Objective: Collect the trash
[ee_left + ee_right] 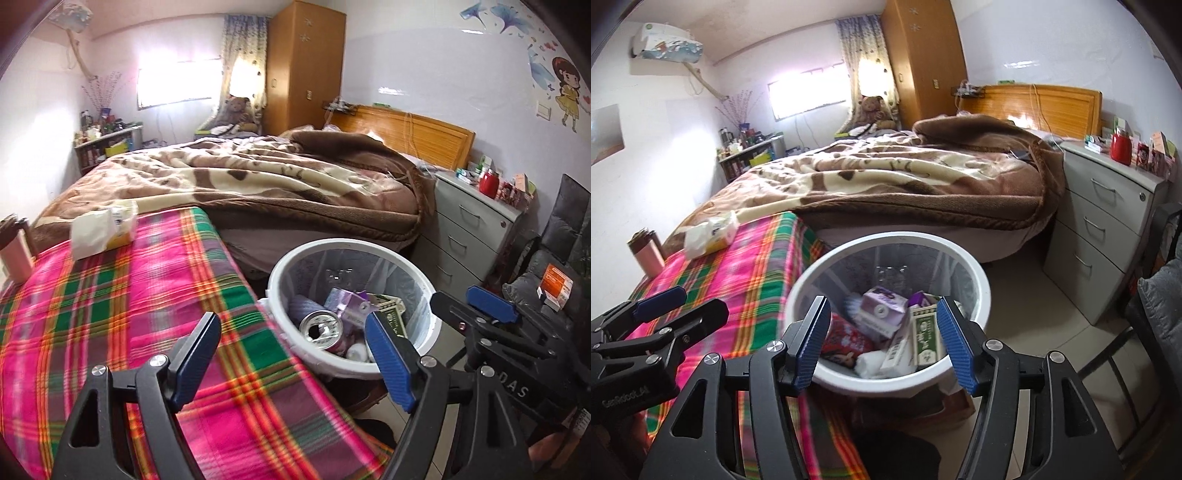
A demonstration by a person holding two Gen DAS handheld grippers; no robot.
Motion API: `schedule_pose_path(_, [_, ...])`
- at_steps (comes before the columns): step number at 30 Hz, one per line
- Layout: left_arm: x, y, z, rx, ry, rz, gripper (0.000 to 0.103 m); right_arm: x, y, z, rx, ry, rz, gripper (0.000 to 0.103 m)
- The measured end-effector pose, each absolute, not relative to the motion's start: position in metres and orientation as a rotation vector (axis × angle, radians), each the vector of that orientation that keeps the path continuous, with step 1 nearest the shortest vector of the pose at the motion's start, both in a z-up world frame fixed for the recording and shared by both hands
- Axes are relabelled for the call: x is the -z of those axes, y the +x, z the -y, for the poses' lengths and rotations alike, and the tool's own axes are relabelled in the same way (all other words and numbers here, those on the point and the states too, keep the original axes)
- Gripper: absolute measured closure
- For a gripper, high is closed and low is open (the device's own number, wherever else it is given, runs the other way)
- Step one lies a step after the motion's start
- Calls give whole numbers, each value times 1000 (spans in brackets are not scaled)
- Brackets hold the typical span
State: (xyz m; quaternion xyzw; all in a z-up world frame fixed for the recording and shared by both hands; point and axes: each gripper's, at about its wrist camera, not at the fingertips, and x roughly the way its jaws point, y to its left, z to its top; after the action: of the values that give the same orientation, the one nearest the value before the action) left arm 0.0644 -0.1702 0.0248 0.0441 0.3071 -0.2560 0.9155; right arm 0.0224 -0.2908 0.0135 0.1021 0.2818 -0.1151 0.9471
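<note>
A white round trash bin (424, 291) (975, 273) stands on the floor beside the plaid-covered table (129, 295) (753, 266). Inside it lie a silver can (320, 328), a purple carton (882, 310), a green box (925, 339), a red wrapper (846, 341) and white tissue. My left gripper (291, 354) is open and empty, over the table's edge and the bin's left rim. My right gripper (882, 343) is open and empty, just above the bin's near rim. Each gripper shows in the other's view: the right (491, 306), the left (661, 306). A crumpled white and yellow tissue pack (103, 229) (711, 234) lies at the table's far end.
A pink flask (14, 251) (646, 253) stands at the table's far left corner. Behind is a bed with a brown blanket (258, 177), a grey drawer unit (469, 229) (1108, 221) at right, and a dark chair (546, 266) holding an orange box (556, 286).
</note>
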Motion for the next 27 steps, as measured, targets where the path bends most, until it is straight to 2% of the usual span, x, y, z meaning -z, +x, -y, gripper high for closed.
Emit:
schedule_pose_path(4, [-26,54,147,476,58,-607,21,-17,13,275,209,197,-539,40])
schedule_pose_path(8, [-26,43,129,422,59,-587,21,-20,5,259,200,168,-495,31])
schedule_pose_path(27, [-14,12,89,293,56,-538,20,-12,-13,227,202,156,-465,30])
